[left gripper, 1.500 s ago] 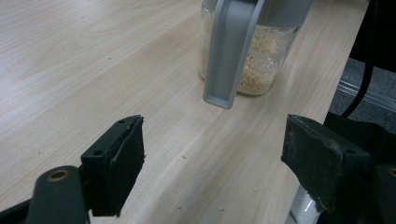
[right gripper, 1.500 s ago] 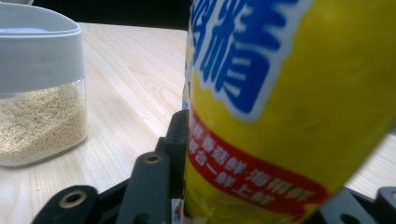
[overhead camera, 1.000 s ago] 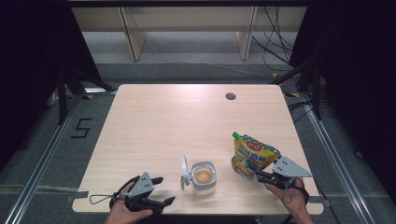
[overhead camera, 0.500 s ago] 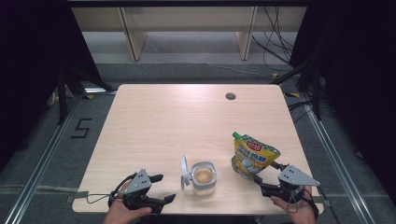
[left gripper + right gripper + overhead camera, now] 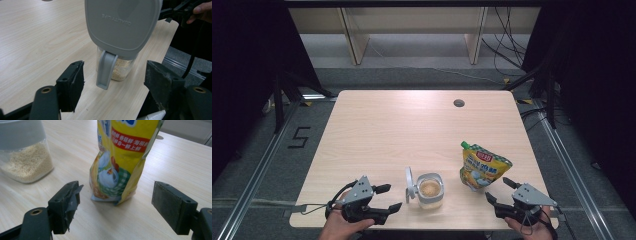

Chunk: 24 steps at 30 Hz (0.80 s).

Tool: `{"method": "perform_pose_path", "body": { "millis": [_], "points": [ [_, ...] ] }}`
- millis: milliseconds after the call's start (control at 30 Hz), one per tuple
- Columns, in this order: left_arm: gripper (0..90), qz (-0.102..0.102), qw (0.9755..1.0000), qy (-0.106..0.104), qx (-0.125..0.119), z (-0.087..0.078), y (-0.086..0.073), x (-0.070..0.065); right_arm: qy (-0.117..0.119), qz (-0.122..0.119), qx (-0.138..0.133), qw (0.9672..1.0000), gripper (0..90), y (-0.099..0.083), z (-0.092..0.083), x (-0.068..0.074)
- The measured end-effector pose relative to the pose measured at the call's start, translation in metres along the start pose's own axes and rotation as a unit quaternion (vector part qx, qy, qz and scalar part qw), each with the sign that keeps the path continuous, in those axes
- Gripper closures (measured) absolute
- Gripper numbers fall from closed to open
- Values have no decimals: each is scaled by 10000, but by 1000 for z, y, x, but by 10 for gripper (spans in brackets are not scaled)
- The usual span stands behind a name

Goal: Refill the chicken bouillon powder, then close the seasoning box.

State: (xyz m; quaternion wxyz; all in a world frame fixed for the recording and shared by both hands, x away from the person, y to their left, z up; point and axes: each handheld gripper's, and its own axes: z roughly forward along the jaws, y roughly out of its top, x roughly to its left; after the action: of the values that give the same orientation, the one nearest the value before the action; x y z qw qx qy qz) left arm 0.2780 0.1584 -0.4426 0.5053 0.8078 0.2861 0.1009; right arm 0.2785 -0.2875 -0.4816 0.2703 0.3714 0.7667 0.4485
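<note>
Pale wood-grain table [image 5: 402, 130]. Clear square jar [image 5: 430, 190] of tan granules near front edge, grey rounded lid [image 5: 409, 183] flipped up on its left side. Glossy yellow pouch [image 5: 482, 165] upright, crinkled, right of jar. Left gripper [image 5: 386, 198] just left of jar, jaws apart, empty. Right gripper [image 5: 499, 190] just before pouch, jaws wide, empty.

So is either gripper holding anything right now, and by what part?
Nothing is held. The left gripper is open, facing the jar; the right gripper is open, facing the yellow pouch.
</note>
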Motion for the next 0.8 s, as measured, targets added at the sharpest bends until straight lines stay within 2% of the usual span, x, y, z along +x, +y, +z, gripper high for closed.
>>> {"method": "perform_pose_path", "body": {
  "millis": [67, 100, 167, 200, 233, 267, 300, 367, 433, 467, 533, 567, 633, 667, 733, 767, 800],
  "points": [
    [405, 98, 10000, -11, 10, -2, 2, -1, 32, -34, 76, 10000, 236, -1, -2, 2],
    [433, 172, 9998, -21, 28, -3, 3, 0, 3, -142, -32, 9999, 236, -1, -1, 1],
    [477, 186, 9998, 27, -28, -3, 5, -2, 9, -83, 38, 10000, 237, -1, -3, 3],
    [481, 387, 9992, 45, -14, -4, 7, -1, 11, -100, 49, 9999, 241, -2, -3, 3],
    [505, 298, 9995, 57, -34, -4, 7, -3, -26, -220, -9, 9998, 263, -2, -3, 2],
    [519, 401, 9992, 72, -30, -4, 9, -4, 4, -199, -4, 9998, 274, -2, -4, 2],
    [535, 440, 9990, 33, -29, -5, 9, -3, 96, -62, 40, 9999, 273, -2, -4, 4],
    [588, 382, 9992, 38, -69, -5, 11, -5, 6, -97, 80, 9999, 267, -3, -5, 3],
    [622, 459, 9989, -14, -102, -5, 13, -3, 5, 46, 153, 9999, 266, -4, -6, 5],
    [642, 512, 9986, -38, -109, -5, 14, -2, -19, -227, 29, 9997, 264, -4, -5, 1],
    [702, 376, 9991, -26, -196, -3, 15, -4, 20, -152, 86, 9998, 261, -4, -5, 2],
    [735, 513, 9985, -27, -165, -3, 16, -4, 35, -116, 89, 9999, 258, -4, -5, 3],
    [792, 577, 9981, -33, -188, -1, 17, -5, 47, -100, 143, 9998, 258, -4, -5, 4],
    [812, 545, 9983, -76, -204, 0, 16, -6, -1, -230, 61, 9997, 258, -4, -5, 3],
    [848, 609, 9980, -34, -179, 2, 17, -6, 2, -256, 63, 9997, 258, -3, -5, 3],
    [864, 579, 9981, -43, -187, 3, 17, -7, 8, -239, 70, 9997, 258, -3, -5, 4],
    [879, 675, 9976, -44, -172, 3, 18, -6, 22, -76, 126, 9999, 259, -3, -7, 7]
  ]
}}
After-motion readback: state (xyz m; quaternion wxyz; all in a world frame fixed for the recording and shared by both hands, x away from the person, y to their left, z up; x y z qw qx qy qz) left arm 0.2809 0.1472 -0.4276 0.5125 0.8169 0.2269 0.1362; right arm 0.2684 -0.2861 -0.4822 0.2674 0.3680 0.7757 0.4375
